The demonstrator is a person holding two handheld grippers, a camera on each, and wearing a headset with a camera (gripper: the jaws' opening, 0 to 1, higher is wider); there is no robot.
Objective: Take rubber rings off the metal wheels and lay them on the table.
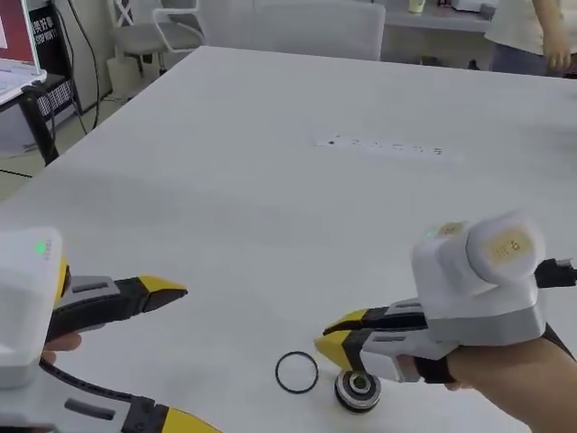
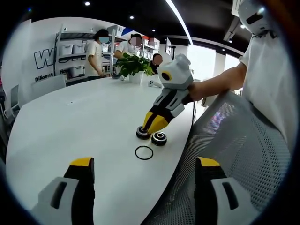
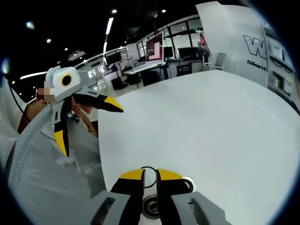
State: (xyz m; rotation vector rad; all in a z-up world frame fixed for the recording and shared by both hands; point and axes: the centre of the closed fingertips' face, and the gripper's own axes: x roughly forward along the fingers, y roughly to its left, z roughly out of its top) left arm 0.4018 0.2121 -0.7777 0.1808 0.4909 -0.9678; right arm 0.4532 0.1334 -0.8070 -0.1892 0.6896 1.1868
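A loose black rubber ring (image 1: 297, 372) lies flat on the white table (image 1: 270, 180) near its front edge. Just right of it stands a metal wheel (image 1: 358, 390). My right gripper (image 1: 330, 339) points left and down, its yellow tips nearly together over a second wheel (image 3: 151, 205), which sits between its fingers (image 3: 133, 180). The left gripper view shows both wheels side by side (image 2: 143, 133) (image 2: 159, 138), the ring (image 2: 144, 152) in front of them and the right gripper (image 2: 151, 127) on the left-hand one. My left gripper (image 1: 185, 354) is held wide open, off to the left of the ring.
A flush socket strip (image 1: 379, 146) sits in the table's middle. Chairs (image 1: 288, 27) stand at the far edge, and a person (image 1: 532, 32) at the far right. A grey mesh chair back (image 2: 220, 140) is close beside the table edge. A potted plant (image 2: 133, 65) stands at the table's far end.
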